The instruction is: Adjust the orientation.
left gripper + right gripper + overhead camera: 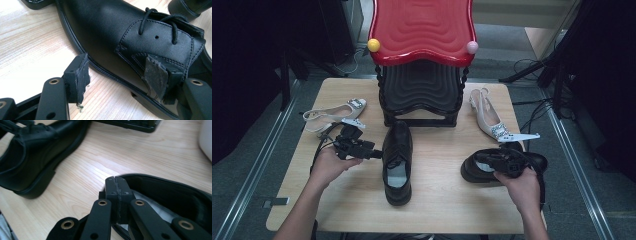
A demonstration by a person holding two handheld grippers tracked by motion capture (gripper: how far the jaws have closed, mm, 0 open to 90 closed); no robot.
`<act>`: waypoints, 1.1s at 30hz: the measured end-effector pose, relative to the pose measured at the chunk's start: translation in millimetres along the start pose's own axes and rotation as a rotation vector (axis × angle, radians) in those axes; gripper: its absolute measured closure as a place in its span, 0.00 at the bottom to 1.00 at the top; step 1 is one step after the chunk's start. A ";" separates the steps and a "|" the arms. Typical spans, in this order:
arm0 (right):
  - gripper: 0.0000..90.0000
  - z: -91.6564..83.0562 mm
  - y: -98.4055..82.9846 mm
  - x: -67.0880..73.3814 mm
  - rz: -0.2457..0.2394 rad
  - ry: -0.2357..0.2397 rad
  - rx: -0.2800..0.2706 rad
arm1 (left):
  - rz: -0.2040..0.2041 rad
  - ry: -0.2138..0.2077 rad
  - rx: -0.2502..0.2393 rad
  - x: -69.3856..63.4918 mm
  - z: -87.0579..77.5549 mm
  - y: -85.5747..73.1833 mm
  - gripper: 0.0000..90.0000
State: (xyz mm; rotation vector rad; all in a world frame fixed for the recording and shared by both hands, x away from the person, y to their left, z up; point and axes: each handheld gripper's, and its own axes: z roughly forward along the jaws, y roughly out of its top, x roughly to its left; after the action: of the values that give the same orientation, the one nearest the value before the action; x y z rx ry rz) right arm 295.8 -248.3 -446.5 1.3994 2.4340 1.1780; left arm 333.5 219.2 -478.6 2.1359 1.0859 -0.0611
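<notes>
**Two tools, two black shoes**

Pale wood bench under the lights, with a red-topped stacked stool at the far edge and a pale slingback shoe on either side of it, one left and one right.

Left tool first: jaws spread wide, straddling the side of the black lace-up shoe in mid-bench. One worn pad sits just off the sole's edge over the wood; the other pad lies against the stitched leather below the laces. No squeeze there, the shoe rests flat on the bench with its toe toward the stool.

Over to the right tool: pads pressed tight together, edge to edge, at the rim of the chunky black shoe, nearer the right edge of the bench. Whether any of that rim is pinched between them, I can't tell. From above, the right hand holds the tool right over this shoe.
</notes>
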 end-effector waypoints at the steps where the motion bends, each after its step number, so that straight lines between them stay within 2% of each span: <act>1: 1.00 0.4 -1.0 -1.7 -0.001 -0.013 0.006 | -0.001 0.000 -0.002 0.1 0.0 0.1 0.41; 7: 1.00 17.6 -7.9 -8.1 0.013 -0.017 0.063 | 0.008 0.007 -0.005 -0.5 -0.3 0.1 0.41; 12: 1.00 30.6 -9.7 -5.3 0.003 0.011 0.092 | 0.009 0.010 -0.003 -0.5 0.5 0.4 0.41; 15: 1.00 32.3 -9.3 -2.4 -0.002 -0.003 0.097 | 0.008 0.010 -0.004 -0.8 0.8 0.5 0.41; 19: 1.00 31.8 -10.3 -2.4 0.011 0.022 0.103 | 0.004 0.010 -0.004 0.5 1.0 0.2 0.41; 33: 1.00 44.9 -9.3 26.4 -0.044 0.086 0.121 | 0.006 0.011 -0.009 0.3 0.3 0.4 0.41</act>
State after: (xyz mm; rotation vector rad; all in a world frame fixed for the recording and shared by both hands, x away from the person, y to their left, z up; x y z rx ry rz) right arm 293.5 -204.8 -476.6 1.3445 2.6216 1.1210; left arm 334.1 219.0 -478.7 2.1337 1.0847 -0.0418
